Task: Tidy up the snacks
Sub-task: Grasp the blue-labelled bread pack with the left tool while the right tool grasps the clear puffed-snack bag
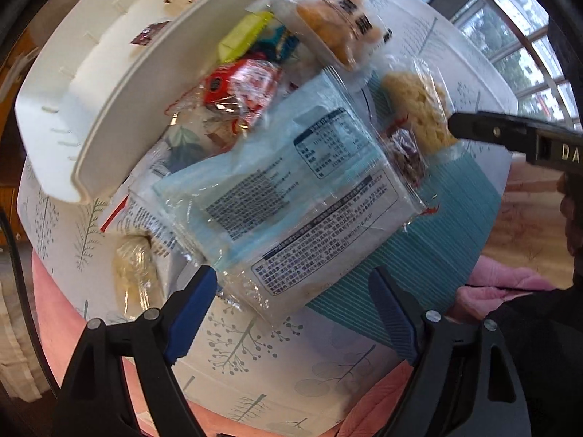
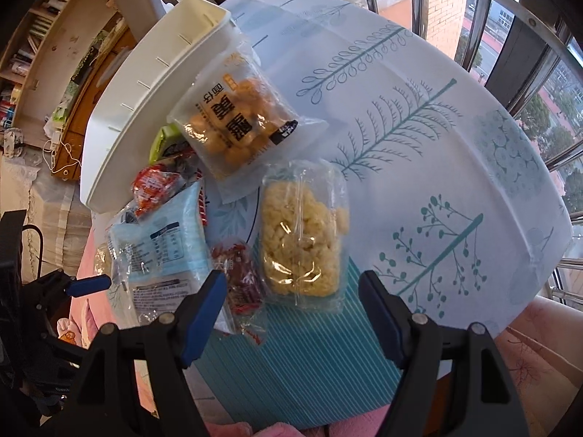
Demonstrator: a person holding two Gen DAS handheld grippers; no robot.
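A pile of snack packets lies on the table beside a white plastic bin (image 1: 109, 83), also in the right wrist view (image 2: 145, 102). A large light-blue packet (image 1: 291, 189) lies label up in front of my open left gripper (image 1: 291, 313). My open right gripper (image 2: 291, 302) hovers just short of a clear bag of pale yellow puffs (image 2: 302, 240) and a small dark red packet (image 2: 240, 276). A bag of orange puffs (image 2: 233, 123) lies against the bin. The right gripper's finger (image 1: 510, 131) shows by the yellow puffs (image 1: 419, 109).
A red packet (image 1: 240, 87), a green packet (image 1: 244, 36) and a teal one lie near the bin. A striped teal mat (image 2: 309, 357) lies at the table's front. The tablecloth (image 2: 437, 145) has tree prints. Window bars stand behind.
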